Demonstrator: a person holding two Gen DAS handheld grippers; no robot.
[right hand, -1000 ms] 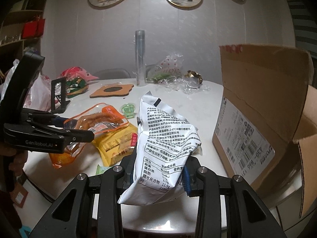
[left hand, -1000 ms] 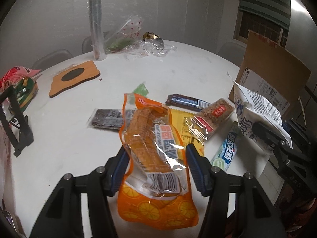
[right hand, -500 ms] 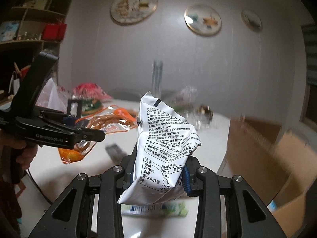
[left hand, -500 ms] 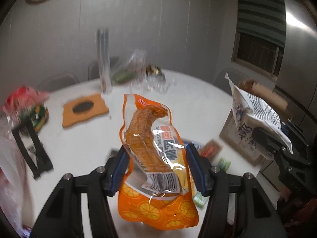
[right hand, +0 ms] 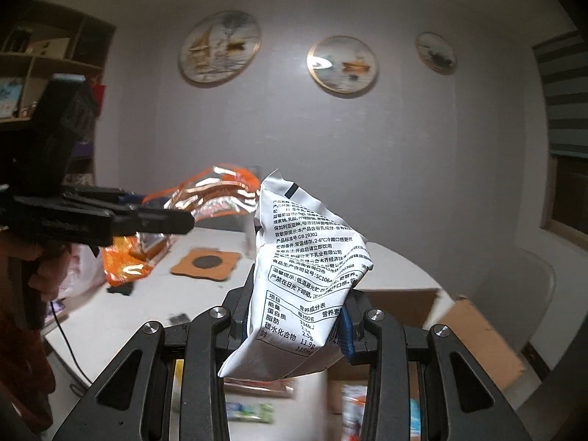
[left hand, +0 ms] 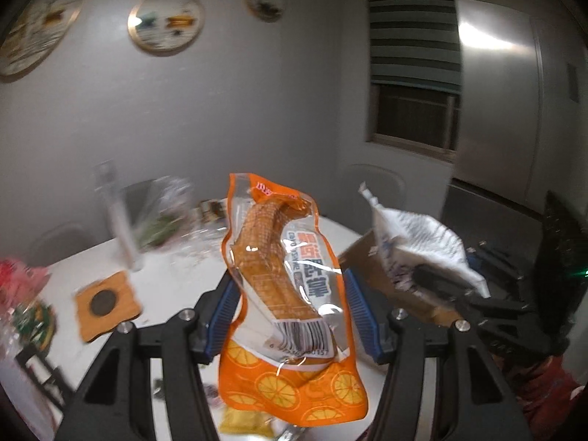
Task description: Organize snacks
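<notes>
From the left wrist camera, the left claw [left hand: 288, 312] is clamped on the orange snack pouch [left hand: 283, 294], its blue pads pressing either side of the pack, which stands nearly upright and is lifted clear of the white worktop [left hand: 172, 286]. To the right of the pouch the right claw [left hand: 437, 286] pinches the white printed bag [left hand: 415, 242], also in the air. Just behind that bag a corner of the cardboard box [left hand: 367, 261] shows. Left of the pouch, on the worktop, lie a wooden coaster [left hand: 106, 305] and a blurred clear tube [left hand: 117, 217]. A yellow packet [left hand: 242, 422] lies below the pouch on the worktop.

From the right wrist camera, the right claw [right hand: 296, 327] grips the white printed bag [right hand: 301, 279] by its lower half, tilted and lifted. Right of and below the bag the cardboard box [right hand: 474, 330] stands open, with a packet or two blurred inside. Left of the bag the left claw [right hand: 161, 217] carries the orange snack pouch [right hand: 176, 228] above the worktop.

My judgement: both picks are done and the carry is under way; neither pack is in the box, and the loose packets under the white bag on the worktop are left to sort.
</notes>
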